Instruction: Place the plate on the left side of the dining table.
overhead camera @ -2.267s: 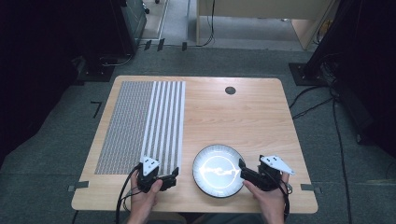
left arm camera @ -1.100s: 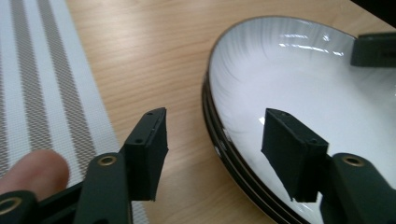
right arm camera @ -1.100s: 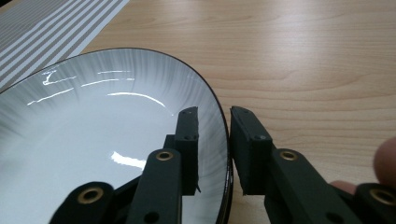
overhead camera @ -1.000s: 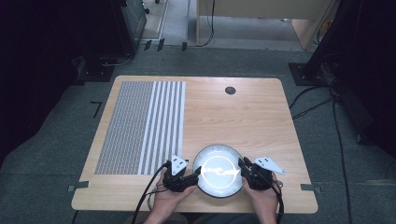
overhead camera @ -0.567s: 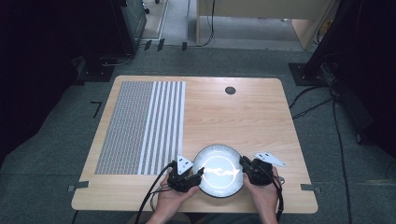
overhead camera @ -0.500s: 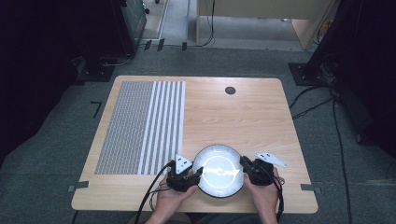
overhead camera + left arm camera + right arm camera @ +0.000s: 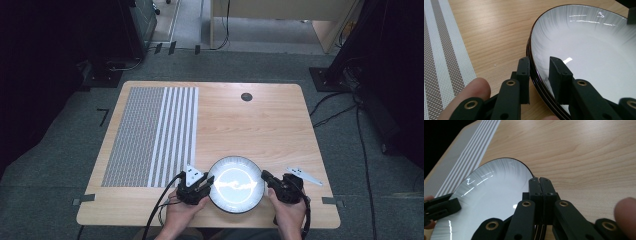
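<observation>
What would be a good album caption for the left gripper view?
Left gripper open astride the dark rim of a white plate on a wooden table.

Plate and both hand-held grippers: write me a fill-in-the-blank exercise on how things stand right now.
1. The left hand-held gripper has its jaws ____ astride the rim of the plate.
2. The right hand-held gripper is ____ on the plate's rim.
3. The plate rests on the bare wooden table, to the ____ of the striped placemat in the high view.

Missing words: open; shut; right
</observation>
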